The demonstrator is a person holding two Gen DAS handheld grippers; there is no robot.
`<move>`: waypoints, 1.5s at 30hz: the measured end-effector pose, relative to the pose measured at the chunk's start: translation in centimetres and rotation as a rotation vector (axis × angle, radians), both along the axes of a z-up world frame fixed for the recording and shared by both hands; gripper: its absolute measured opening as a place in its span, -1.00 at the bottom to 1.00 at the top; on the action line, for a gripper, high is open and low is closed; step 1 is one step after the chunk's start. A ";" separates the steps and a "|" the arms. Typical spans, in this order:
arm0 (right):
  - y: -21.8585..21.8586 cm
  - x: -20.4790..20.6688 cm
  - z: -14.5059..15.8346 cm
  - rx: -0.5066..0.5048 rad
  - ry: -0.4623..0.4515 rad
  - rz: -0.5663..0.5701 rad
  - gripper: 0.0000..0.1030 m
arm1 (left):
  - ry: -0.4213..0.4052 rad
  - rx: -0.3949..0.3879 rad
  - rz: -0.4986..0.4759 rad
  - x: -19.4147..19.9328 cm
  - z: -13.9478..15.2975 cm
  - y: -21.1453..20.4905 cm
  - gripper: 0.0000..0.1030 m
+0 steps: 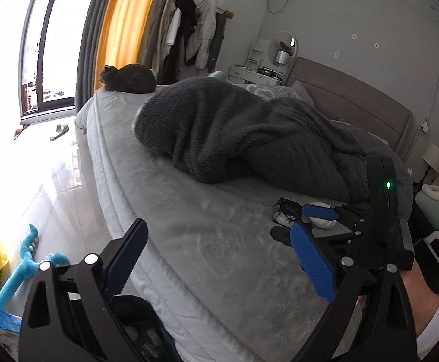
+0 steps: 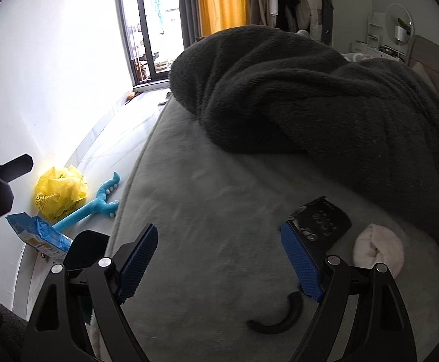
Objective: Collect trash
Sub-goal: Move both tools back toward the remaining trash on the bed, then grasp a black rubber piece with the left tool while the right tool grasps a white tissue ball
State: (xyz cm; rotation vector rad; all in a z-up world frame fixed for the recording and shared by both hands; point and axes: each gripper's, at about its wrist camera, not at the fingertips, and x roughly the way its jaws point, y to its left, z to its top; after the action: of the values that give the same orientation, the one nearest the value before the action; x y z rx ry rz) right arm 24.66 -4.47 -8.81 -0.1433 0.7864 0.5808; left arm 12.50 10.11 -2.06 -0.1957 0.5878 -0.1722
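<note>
Ridged blue rubber pads are lining the black plastic fingers of the right gripper (image 2: 219,259), whose jaws are standing wide apart with nothing between them, hanging over the pale grey, short-piled plush bed cover (image 2: 207,211). Just past its right finger, a flat, glossy black wrapper with pale printing (image 2: 325,221) is lying on the cover, and beside that a soft white cloth rolled into a rounded bundle (image 2: 379,250) is resting. Nearer the camera, a thin, dark, curved crescent-shaped object (image 2: 276,316) is lying on the plush; what it is made of cannot be told. A thick, charcoal, fleecy blanket (image 2: 325,96) is heaped in heavy folds behind them.

The left gripper (image 1: 219,256), built alike, is likewise gaping wide and empty above the bed's edge. On the glossy pale floor (image 2: 105,138), a crinkled yellow plastic bag (image 2: 59,193), a fuzzy turquoise plush toy with a long stem (image 2: 93,208) and a blue printed packet (image 2: 38,235) are lying close together.
</note>
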 end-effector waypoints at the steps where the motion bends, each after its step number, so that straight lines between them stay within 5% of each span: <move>1: -0.4 0.3 0.0 0.001 -0.001 -0.008 0.65 | 0.003 -0.002 -0.013 0.3 -0.1 -0.4 0.88; 28: -9.4 7.1 -3.1 -0.052 0.043 -0.126 0.65 | 0.093 0.014 -0.359 6.9 -5.3 -11.8 0.87; 45: -12.7 7.5 -6.0 -0.143 0.075 -0.161 0.65 | 0.138 0.074 -0.432 7.5 -8.9 -16.5 0.66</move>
State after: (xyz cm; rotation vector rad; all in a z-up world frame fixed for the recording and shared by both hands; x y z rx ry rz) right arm 32.11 -17.19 -14.79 -0.1886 0.9034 0.3789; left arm 20.02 -6.41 -10.97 -0.0056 0.7685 -0.5575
